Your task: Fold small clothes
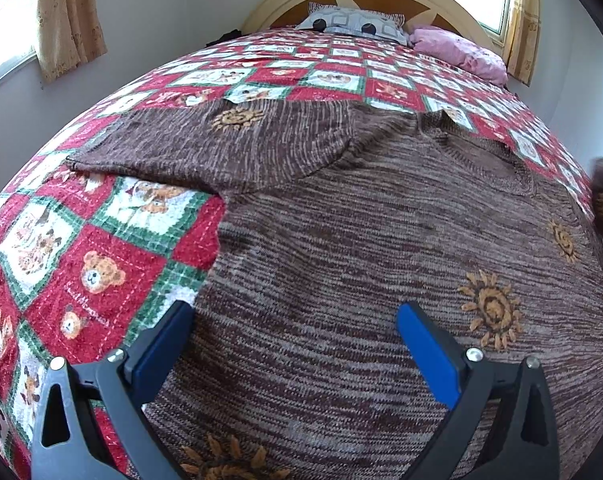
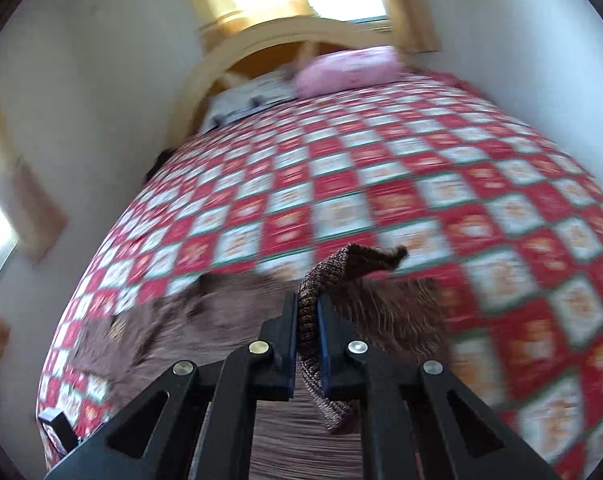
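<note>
**Sweater Fold: Early Stage, 1 Sleeve in Hand**

The brown knit sweater [image 1: 381, 240] lies flat on the teddy-bear quilt [image 1: 81, 264]. Its 1 visible sleeve [image 1: 205, 148] extends toward 10 o'clock, unfolded. The left gripper [image 1: 293, 320] hangs over the body with jaws spread wide, holding nothing. The right gripper [image 2: 307, 320] is clamped on a ribbed sweater edge [image 2: 341, 264], probably the other cuff, lifted off the quilt; this view is blurred. Judged progress: no completed fold visible. Remaining: both sleeves inward, then body.
</note>
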Demonstrator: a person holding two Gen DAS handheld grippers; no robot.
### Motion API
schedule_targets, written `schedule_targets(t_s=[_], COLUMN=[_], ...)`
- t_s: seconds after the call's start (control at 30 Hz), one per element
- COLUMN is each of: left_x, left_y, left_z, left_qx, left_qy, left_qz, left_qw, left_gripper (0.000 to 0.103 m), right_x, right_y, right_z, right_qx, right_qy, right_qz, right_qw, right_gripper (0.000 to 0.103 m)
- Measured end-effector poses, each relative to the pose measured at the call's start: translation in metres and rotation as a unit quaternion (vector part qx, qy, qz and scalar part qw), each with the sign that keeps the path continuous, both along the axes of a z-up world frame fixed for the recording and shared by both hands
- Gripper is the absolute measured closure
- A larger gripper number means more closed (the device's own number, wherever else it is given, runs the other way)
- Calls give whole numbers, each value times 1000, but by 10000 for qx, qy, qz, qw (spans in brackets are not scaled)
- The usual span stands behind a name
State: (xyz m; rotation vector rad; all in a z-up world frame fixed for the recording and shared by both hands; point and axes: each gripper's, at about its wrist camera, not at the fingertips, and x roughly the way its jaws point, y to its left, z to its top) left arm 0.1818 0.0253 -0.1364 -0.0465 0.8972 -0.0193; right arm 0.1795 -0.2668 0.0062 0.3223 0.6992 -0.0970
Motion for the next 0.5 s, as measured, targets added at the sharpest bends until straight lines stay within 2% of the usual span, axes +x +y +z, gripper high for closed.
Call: schedule_targets(t_s=[0.17, 0.27, 0.4, 0.5], left_x=[0, 0, 0, 0], left_y=[1, 2, 2, 2], left_z=[0, 0, 0, 0], left_qx=[-70, -92, -89, -75], left_qy=[-17, -20, -19, -16], left_qz=[-6, -7, -6, -6], left_qw=[10000, 10000, 10000, 10000], left_gripper=[0, 0, 0, 0], right_x=[39, 54, 56, 57], right_y=[78, 101, 107, 104], right_z=[-64, -101, -123, -123], right_qx=[-385, -605, -815, -687], right_qy=[412, 676, 821, 864], right_qz=[424, 512, 606, 669], right_qw=[9975, 9946, 9914, 9916], right_gripper=[95, 95, 95, 89])
